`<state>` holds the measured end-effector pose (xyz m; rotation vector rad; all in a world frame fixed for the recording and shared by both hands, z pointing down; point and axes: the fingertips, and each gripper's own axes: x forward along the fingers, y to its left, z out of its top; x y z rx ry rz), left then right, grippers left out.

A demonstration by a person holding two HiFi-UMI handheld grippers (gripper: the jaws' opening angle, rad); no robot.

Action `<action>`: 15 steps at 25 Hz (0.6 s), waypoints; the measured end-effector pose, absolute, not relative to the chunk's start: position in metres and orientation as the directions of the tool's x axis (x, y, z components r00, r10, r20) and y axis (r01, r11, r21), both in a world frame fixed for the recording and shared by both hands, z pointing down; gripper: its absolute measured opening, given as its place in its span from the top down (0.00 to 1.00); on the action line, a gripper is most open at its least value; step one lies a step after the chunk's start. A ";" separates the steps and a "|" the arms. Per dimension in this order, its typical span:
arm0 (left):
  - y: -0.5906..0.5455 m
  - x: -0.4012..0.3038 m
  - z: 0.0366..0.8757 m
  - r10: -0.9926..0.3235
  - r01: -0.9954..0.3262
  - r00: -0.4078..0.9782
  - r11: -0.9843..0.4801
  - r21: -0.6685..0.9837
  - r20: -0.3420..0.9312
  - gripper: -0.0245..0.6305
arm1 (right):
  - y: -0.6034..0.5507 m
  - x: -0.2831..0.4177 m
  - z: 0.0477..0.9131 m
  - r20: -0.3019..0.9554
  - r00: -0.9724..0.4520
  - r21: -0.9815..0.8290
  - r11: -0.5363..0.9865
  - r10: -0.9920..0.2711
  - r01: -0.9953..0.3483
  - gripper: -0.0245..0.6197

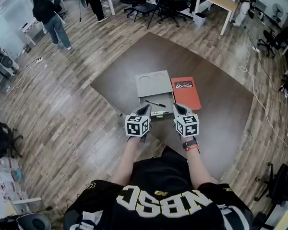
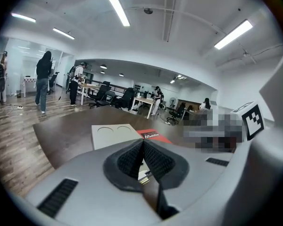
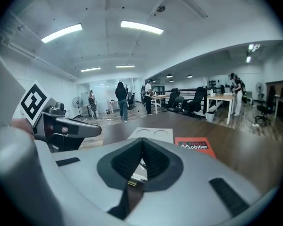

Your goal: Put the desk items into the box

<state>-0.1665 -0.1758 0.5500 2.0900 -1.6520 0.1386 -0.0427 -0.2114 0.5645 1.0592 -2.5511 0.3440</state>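
A grey box (image 1: 153,83) lies on the dark brown table (image 1: 216,109), its lid bearing two round recesses and its near compartment open. A black pen (image 1: 155,103) rests inside that compartment. A red booklet (image 1: 186,92) lies against the box's right side. My left gripper (image 1: 144,110) hovers at the box's near left corner and my right gripper (image 1: 178,108) at its near right corner. Both are shut with nothing between their pads. The left gripper view shows the left gripper (image 2: 143,142), box (image 2: 114,133) and booklet (image 2: 153,135). The right gripper view shows the right gripper (image 3: 142,140), box (image 3: 153,134) and booklet (image 3: 195,145).
The table stands on a wood floor. Office chairs (image 1: 149,1) and a light desk (image 1: 216,1) are at the back. Two people (image 1: 50,16) stand far left. A cable (image 1: 259,95) trails on the floor at right.
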 end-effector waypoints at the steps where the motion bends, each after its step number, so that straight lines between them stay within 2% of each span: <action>1: -0.176 -0.165 0.547 -0.896 -0.940 0.275 -0.174 0.293 0.349 0.94 | -0.211 -0.043 0.564 0.408 -0.657 -0.090 0.688 -0.634 -0.720 0.95; 15: -0.182 -0.160 0.539 -0.902 -0.931 0.298 -0.203 0.302 0.313 0.94 | -0.213 -0.045 0.560 0.422 -0.667 -0.087 0.705 -0.614 -0.704 0.95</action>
